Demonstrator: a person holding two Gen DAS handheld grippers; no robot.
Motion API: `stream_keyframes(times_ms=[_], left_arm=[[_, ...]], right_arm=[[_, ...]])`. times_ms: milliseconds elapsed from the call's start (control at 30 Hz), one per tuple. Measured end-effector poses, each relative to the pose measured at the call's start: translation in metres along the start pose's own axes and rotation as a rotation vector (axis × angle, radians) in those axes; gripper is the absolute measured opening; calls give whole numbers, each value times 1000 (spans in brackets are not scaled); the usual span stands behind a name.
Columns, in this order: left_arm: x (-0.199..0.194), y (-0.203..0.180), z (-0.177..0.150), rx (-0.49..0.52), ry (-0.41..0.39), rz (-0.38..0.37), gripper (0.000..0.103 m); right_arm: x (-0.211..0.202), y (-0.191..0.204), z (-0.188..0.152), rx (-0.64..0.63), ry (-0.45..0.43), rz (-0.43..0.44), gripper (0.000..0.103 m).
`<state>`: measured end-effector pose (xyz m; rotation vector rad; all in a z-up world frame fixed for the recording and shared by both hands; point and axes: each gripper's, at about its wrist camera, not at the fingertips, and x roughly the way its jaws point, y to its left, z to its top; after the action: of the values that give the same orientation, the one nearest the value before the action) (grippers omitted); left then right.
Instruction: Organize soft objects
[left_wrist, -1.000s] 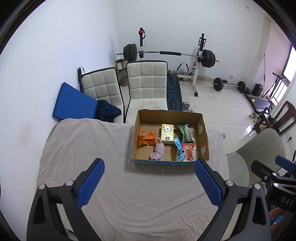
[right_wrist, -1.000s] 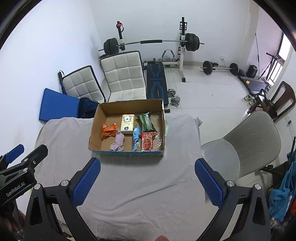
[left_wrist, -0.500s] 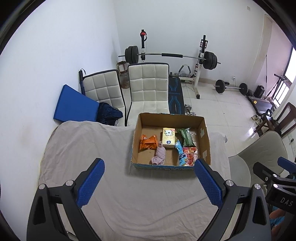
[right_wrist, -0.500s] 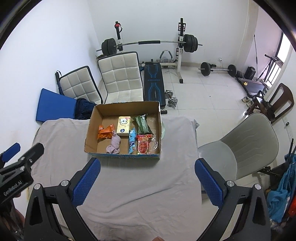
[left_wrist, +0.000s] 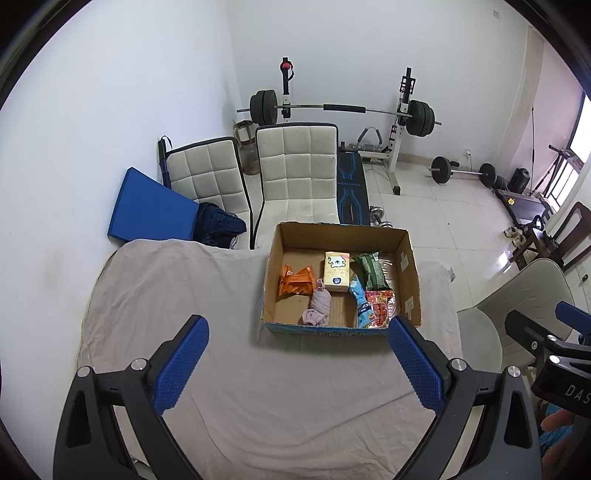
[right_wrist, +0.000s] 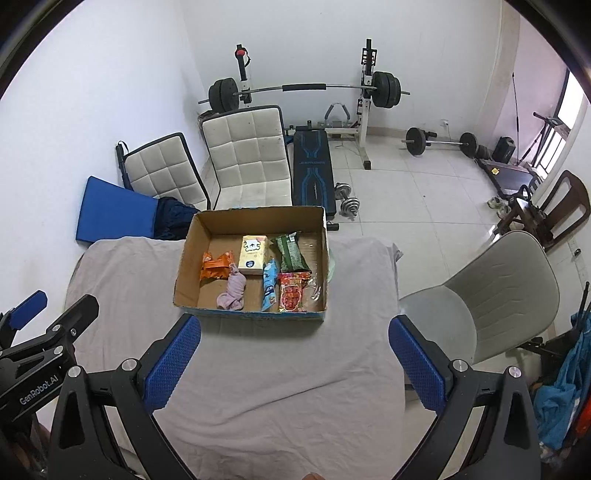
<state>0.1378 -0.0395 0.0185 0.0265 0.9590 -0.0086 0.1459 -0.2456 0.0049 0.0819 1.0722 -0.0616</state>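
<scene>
Both grippers, left (left_wrist: 297, 354) & right (right_wrist: 293, 356), spread wide, empty, above cloth-covered table's (right_wrist: 277, 369) near edge.
Cardboard box (right_wrist: 184, 266) sits toward far edge, w/ L to R: orange snack bag (right_wrist: 216, 265), pink sock (right_wrist: 232, 291), yellow tissue pack (right_wrist: 252, 254), blue packet (right_wrist: 269, 283), green packet (right_wrist: 291, 253), red packet (right_wrist: 291, 292).

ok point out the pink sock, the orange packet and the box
pink sock (right_wrist: 235, 288), right wrist view, middle of the bundle
orange packet (right_wrist: 215, 266), right wrist view, front face
box (right_wrist: 255, 315), right wrist view, near wall
</scene>
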Motion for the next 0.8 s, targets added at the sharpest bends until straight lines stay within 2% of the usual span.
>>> stream_keyframes(times_ms=[800], left_arm=[[-6, -2, 3, -12, -11, 8, 100]], right_arm=[[-7, -1, 3, -13, -20, 5, 103]])
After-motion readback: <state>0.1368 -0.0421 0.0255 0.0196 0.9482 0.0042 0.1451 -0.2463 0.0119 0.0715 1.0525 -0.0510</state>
